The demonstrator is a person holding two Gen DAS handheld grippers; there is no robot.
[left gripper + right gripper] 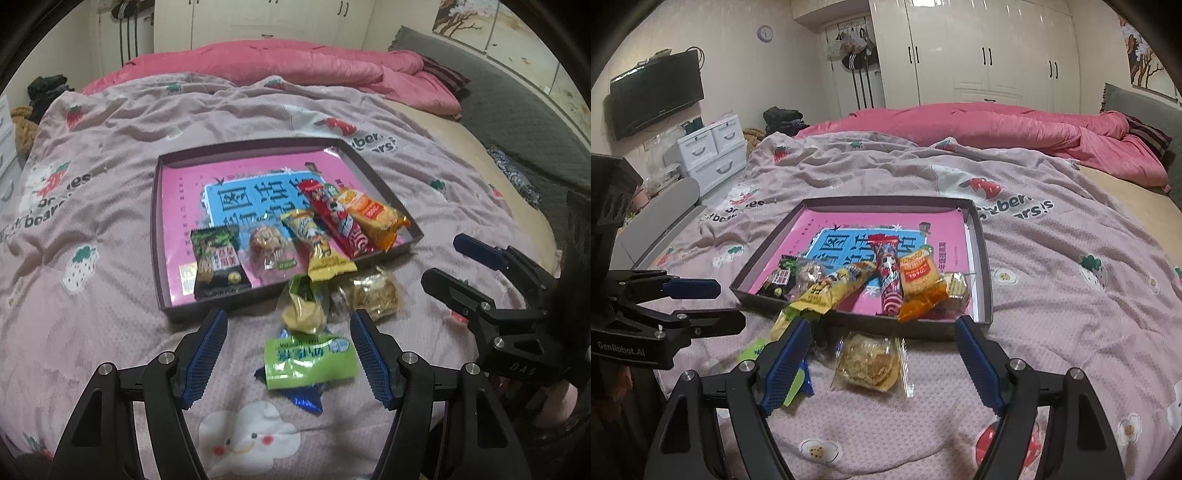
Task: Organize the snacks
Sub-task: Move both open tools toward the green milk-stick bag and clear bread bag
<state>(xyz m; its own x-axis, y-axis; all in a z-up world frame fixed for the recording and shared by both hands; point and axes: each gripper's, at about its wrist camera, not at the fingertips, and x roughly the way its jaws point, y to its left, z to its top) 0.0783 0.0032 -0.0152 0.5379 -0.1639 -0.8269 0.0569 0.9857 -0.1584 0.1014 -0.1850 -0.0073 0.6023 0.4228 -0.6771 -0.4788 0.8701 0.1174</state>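
Both grippers hang empty, jaws apart: left gripper [288, 354] brackets the light-green foil packet [310, 360] at lower centre, right gripper [882, 363] frames the clear-wrapped pastry [868, 363], apparently bound for the shallow dark cardboard tray [982, 236].

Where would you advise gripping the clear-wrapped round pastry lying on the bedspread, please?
Come from above with the open right claw and pinch across the clear-wrapped round pastry itself. It lies flat, apart from the tray, with bare bedspread either side.
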